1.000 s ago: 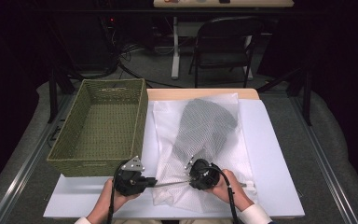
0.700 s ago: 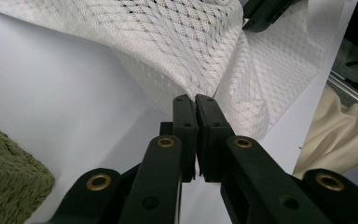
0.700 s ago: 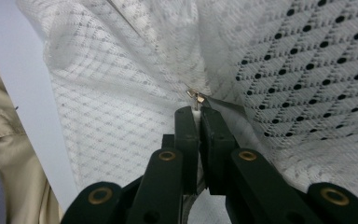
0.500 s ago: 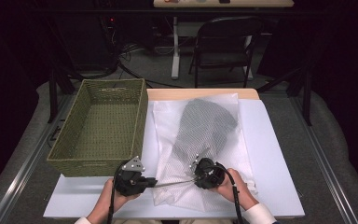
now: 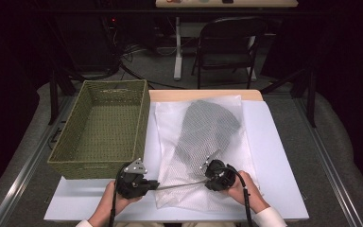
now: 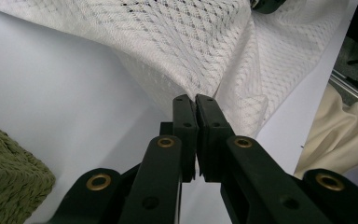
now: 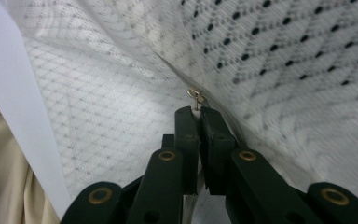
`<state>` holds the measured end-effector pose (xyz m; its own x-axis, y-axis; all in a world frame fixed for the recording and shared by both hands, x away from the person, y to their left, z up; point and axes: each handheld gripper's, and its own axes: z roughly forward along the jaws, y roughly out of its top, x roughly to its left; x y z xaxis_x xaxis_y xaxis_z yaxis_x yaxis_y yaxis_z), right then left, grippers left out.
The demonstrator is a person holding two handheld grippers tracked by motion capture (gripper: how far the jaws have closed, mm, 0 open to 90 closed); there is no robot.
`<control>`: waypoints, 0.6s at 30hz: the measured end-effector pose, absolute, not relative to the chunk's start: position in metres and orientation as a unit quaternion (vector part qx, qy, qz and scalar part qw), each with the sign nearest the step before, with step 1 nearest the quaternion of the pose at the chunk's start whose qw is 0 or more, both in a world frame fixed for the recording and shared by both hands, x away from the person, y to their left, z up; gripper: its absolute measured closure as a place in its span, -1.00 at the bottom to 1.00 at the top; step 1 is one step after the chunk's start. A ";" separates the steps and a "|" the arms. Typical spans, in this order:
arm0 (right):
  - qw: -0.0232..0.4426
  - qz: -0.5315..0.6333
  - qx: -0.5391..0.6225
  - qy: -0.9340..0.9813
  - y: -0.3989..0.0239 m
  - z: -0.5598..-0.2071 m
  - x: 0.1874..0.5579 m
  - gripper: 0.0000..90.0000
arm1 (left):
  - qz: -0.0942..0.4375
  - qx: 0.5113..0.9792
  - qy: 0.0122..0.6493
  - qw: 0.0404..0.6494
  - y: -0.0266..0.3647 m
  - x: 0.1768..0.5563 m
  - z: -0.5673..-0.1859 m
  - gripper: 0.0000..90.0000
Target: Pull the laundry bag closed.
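Since a moment ago, the right gripper has slid a little toward the right of the high view, and the zipper line between the two grippers looks longer. The white mesh bag lies in the middle of that view on the white table, with a dark cloth inside. The right gripper is clamped tight on the small zipper pull. The left gripper pinches the bag's near edge. A green basket sits at the left.

Woven basket blocks table's left half; mesh bag covers centre; bare white tabletop at right gives free passage.
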<state>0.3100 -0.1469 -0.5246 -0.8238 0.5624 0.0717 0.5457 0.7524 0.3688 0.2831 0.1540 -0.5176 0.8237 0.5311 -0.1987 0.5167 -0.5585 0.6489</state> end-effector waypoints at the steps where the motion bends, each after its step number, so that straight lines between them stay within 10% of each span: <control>1: 0.023 0.192 0.296 0.935 -0.149 -0.525 0.310 0.92 | 0.010 0.882 0.297 0.365 0.154 0.283 -0.518 0.94; 18: 0.030 0.182 0.331 0.925 -0.181 -0.525 0.310 0.92 | 0.011 0.884 0.297 0.362 0.154 0.283 -0.518 0.94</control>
